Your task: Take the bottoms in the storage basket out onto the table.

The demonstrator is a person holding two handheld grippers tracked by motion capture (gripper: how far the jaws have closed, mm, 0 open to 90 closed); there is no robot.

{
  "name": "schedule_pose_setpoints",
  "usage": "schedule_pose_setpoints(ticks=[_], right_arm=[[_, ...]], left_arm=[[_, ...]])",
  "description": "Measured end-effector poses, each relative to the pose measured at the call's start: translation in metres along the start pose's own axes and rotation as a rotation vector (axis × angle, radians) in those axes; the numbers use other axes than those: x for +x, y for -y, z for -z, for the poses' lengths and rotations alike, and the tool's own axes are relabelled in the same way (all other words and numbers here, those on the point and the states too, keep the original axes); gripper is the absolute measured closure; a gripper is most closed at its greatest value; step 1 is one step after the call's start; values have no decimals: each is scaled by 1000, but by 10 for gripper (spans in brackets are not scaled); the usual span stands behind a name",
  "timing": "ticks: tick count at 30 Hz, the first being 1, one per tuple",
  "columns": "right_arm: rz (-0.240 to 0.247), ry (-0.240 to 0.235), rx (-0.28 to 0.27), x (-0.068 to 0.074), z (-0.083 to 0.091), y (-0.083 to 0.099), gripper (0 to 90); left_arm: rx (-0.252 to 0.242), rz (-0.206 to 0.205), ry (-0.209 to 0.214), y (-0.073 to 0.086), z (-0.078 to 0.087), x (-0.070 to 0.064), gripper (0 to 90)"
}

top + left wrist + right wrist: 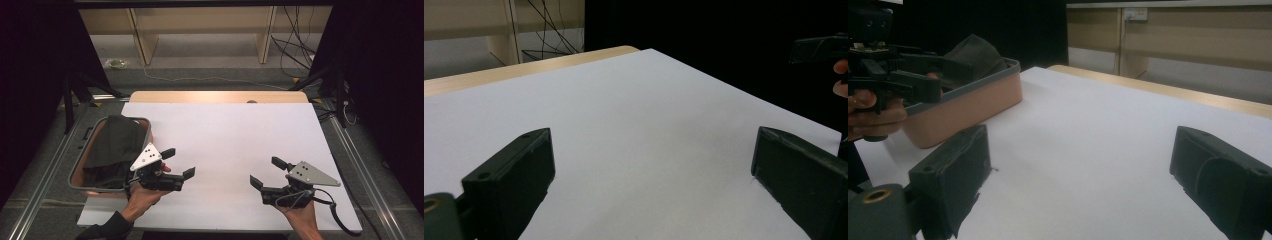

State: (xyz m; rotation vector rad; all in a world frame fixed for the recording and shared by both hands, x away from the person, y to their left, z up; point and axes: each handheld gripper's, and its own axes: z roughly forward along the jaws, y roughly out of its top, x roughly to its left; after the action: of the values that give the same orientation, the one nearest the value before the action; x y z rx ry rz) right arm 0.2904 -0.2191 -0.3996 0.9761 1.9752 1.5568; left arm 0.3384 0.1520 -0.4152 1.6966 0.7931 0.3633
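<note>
You hold both tools low over the white sheet-covered table [225, 135], and neither has taken anything yet. Your left gripper [177, 163] is near the right rim of the salmon-pink plastic basket with the grey rim [80, 186], and its jaws stand wide apart with only bare white surface between them. Your right gripper [263, 172] is well apart from it, over the right half of the table, and its jaws are also spread wide and hold nothing. The dark folded cloth [111, 146] lies inside the basket at the left edge of the table, piled above the rim; in the right gripper view the same cloth [973, 54] rises behind your left hand [870, 117]. I judge that you are at the very beginning, before the first reach. The next move probably asks you to turn the left gripper back toward the basket, lower one jaw under a fold of the cloth, and close firmly, because soft cloth slips easily from a shallow pinch.
</note>
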Motion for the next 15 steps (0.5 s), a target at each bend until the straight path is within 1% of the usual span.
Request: schedule_pose_setpoints(ticks=[3,7,9,10,11,12,13,14,15], right_arm=[[2,0,-1,0,0,0,101],[-2,1,1,0,-1,0,101],[-2,2,0,0,-1,0,101],[-2,3,0,0,-1,0,102],[-2,3,0,0,-1,0,102],[-1,2,2,0,-1,0,102],[-1,3,2,0,-1,0,102],[-1,3,2,0,-1,0,102],[-1,3,2,0,-1,0,102]], left_arm=[[5,2,2,1,-1,0,33],[9,-8,-2,0,-3,-2,33],[8,-7,-3,0,-3,-2,33],[-2,4,-7,-3,-1,-1,33],[-2,4,-7,-3,-1,-1,33],[-10,0,-18,-6,0,-1,33],[-10,0,-18,-6,0,-1,34],[-3,-18,-41,-7,0,-2,38],[-3,-18,-41,-7,0,-2,38]])
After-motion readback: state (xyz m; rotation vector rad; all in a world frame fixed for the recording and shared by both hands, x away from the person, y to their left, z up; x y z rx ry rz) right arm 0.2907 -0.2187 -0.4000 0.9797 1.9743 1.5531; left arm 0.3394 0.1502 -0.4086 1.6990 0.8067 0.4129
